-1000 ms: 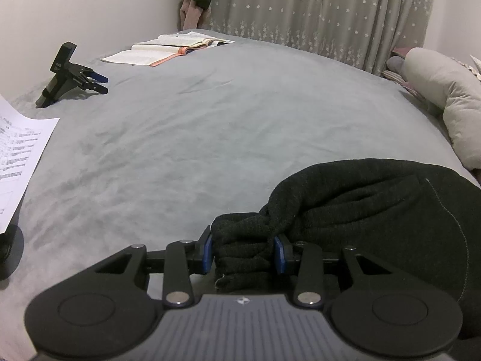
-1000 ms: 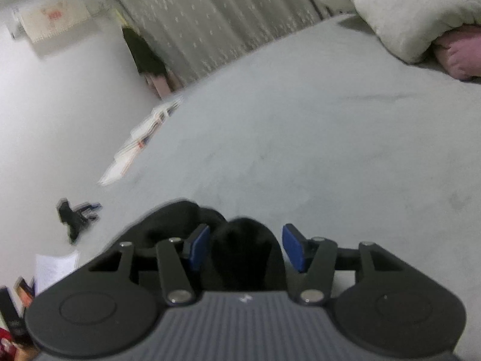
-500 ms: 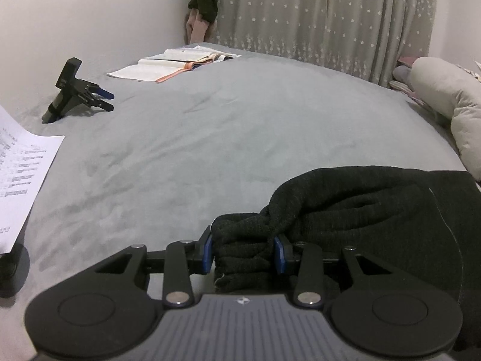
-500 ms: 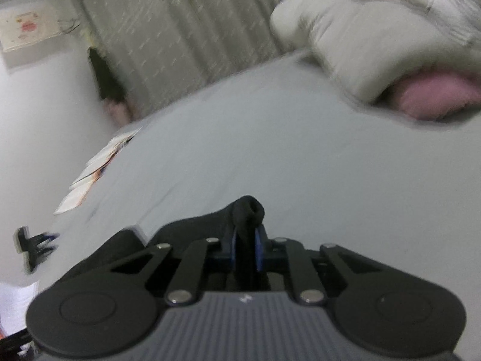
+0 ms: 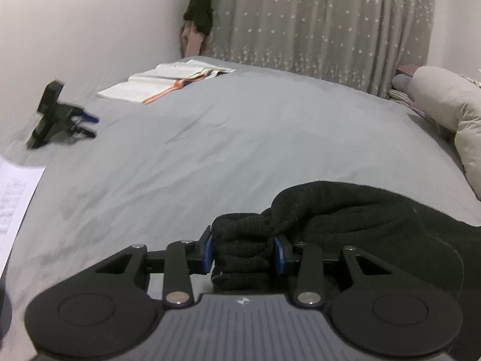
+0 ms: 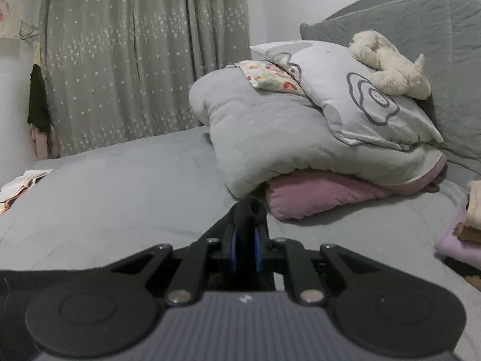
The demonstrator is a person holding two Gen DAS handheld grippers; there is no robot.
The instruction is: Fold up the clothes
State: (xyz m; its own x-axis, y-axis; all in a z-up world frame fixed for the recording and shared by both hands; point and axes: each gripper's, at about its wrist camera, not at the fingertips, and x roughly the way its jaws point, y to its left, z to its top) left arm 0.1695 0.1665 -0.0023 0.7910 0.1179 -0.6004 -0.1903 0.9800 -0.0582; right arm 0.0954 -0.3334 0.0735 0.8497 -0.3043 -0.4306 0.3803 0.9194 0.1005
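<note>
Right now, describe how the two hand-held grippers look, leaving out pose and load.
Both look alike. The left hand-held gripper and right hand-held gripper have matte black bodies, a ribbed grey top plate with a small white logo, two round black discs, black linkage arms with silver pivot pins, and blue finger pads. No cables, hands or sleeves show.

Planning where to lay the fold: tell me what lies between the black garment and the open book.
Left wrist view: only bare grey bedspread between the black knit garment and the open book.
</note>
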